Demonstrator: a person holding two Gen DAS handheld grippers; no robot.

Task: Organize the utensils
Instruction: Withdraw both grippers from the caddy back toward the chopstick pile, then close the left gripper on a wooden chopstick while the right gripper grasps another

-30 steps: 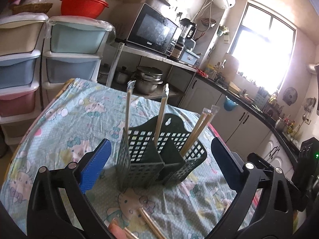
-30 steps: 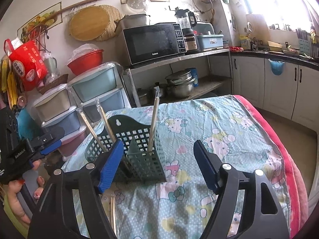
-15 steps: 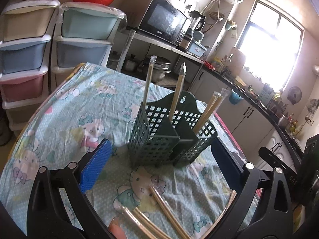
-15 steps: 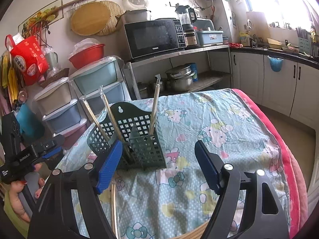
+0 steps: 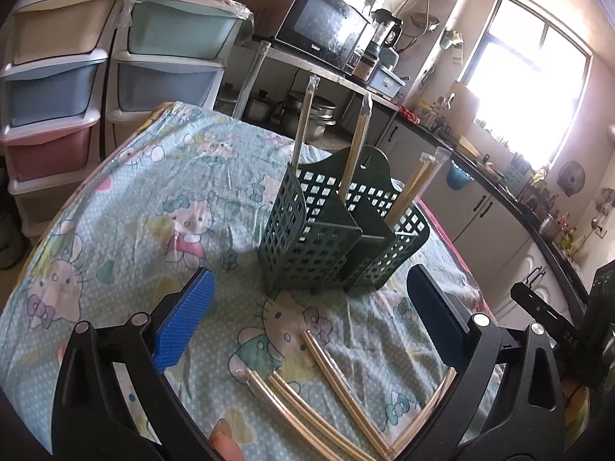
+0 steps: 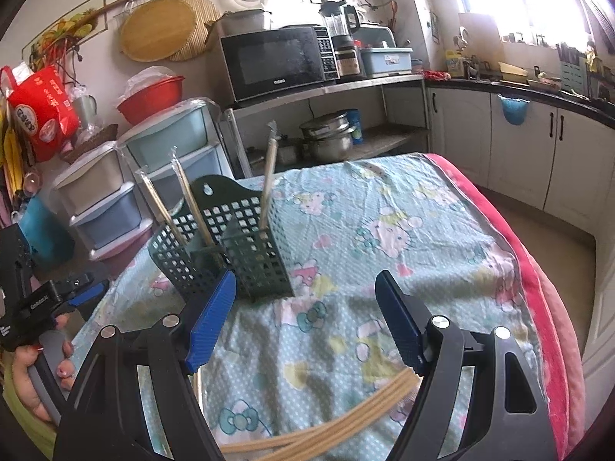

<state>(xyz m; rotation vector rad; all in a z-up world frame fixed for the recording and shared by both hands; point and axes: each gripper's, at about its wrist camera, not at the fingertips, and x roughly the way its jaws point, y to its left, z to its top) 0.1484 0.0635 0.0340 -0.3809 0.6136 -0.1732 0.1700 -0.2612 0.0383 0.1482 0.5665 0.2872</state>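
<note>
A dark green lattice utensil holder [image 5: 338,230] stands on the Hello Kitty tablecloth [image 5: 153,207]; it also shows in the right wrist view [image 6: 230,246]. Wrapped chopstick pairs [image 5: 357,146] stand upright in its compartments. Several more wrapped chopsticks [image 5: 334,376] lie flat on the cloth in front of it, between my left gripper's jaws. My left gripper [image 5: 307,319] is open and empty, above those loose chopsticks. My right gripper [image 6: 303,319] is open and empty; loose chopsticks [image 6: 346,422] lie just below it.
Stacked plastic drawers [image 5: 77,77] stand beyond the table's far left. A microwave [image 5: 323,38] sits on a metal shelf with pots [image 5: 307,107] under it. Counter and cabinets [image 6: 519,134] run along the right. The red table edge [image 6: 538,288] drops off at the right.
Both grippers have pulled back from the holder and tilted down. The loose chopsticks on the cloth have come into view under each gripper. Both stay open.
</note>
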